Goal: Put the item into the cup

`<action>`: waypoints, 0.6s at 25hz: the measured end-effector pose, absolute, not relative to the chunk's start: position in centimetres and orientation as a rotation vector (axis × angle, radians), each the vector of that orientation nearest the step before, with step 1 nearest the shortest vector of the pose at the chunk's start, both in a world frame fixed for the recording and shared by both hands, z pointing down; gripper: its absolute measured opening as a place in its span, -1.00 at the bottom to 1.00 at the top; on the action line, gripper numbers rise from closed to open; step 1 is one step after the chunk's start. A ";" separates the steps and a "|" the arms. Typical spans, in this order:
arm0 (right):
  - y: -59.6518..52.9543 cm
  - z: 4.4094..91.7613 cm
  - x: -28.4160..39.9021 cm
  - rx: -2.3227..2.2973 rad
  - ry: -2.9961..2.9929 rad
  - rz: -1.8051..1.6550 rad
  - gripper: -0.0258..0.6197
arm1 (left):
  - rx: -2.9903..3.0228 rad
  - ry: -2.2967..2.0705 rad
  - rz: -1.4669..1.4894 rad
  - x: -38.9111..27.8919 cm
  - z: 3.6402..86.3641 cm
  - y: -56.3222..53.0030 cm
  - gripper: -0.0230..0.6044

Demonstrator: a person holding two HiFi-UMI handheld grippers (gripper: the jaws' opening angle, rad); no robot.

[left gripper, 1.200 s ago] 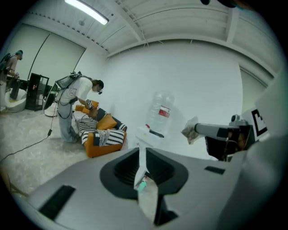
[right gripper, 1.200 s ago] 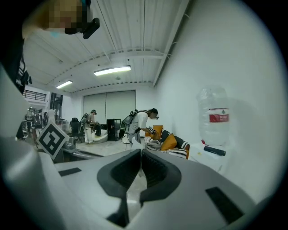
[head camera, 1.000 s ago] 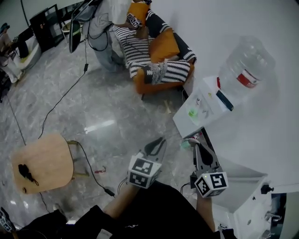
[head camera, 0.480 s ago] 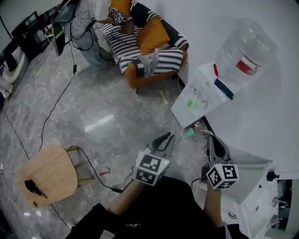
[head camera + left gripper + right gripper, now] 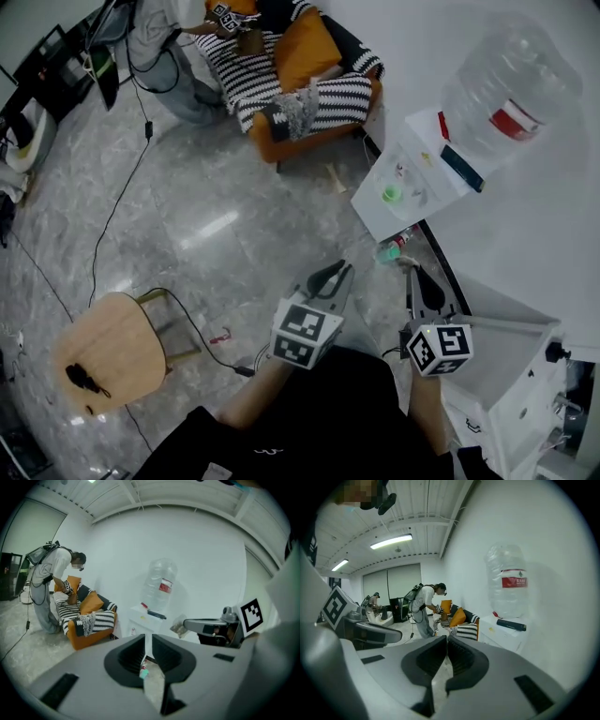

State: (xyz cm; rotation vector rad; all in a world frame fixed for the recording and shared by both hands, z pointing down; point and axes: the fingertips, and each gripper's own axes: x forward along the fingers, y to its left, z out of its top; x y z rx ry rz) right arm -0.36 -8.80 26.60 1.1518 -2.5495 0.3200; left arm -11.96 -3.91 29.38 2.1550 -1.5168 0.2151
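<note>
No cup shows in any view. In the head view my left gripper (image 5: 345,269) is held out over the grey floor, jaws together and empty. In its own view the left gripper (image 5: 145,639) shows only a thin slit between the jaws. My right gripper (image 5: 410,269) points toward the white water dispenser (image 5: 412,187). The left gripper view shows a small crumpled packet (image 5: 178,626) pinched at the right gripper's tip (image 5: 186,624). In the right gripper view the right gripper (image 5: 446,639) has its jaws pressed together, and the packet is hidden there.
A big clear bottle (image 5: 506,94) tops the dispenser. A green-capped bottle (image 5: 389,251) lies on the floor at its foot. Farther off, a person (image 5: 159,28) bends over an orange sofa (image 5: 300,94). A wooden stool (image 5: 98,347) and cables (image 5: 122,206) are on the left, a white cabinet (image 5: 506,375) on the right.
The whole view has shifted: dispenser and sofa sit closer and higher in frame, the stool has slid lower left. Both grippers keep the same pose and grip.
</note>
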 end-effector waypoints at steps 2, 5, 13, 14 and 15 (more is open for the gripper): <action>-10.5 27.9 0.6 1.169 -2.517 0.354 -0.86 | 2.136 -1.497 0.251 -11.6 30.2 -5.4 -0.78; -13.6 29.5 1.6 1.199 -2.470 0.365 -0.86 | 2.127 -1.457 0.320 -11.0 31.0 -8.0 -0.78; -20.5 38.3 -2.1 1.123 -2.416 0.228 -0.86 | 2.080 -1.333 0.606 -10.8 40.2 -14.2 -0.78; -21.7 39.2 -2.4 1.117 -2.409 0.196 -0.86 | 2.084 -1.323 0.612 -10.4 41.2 -15.4 -0.78; -22.8 40.2 -2.6 1.118 -2.403 0.173 -0.86 | 2.092 -1.311 0.615 -10.0 42.0 -16.5 -0.78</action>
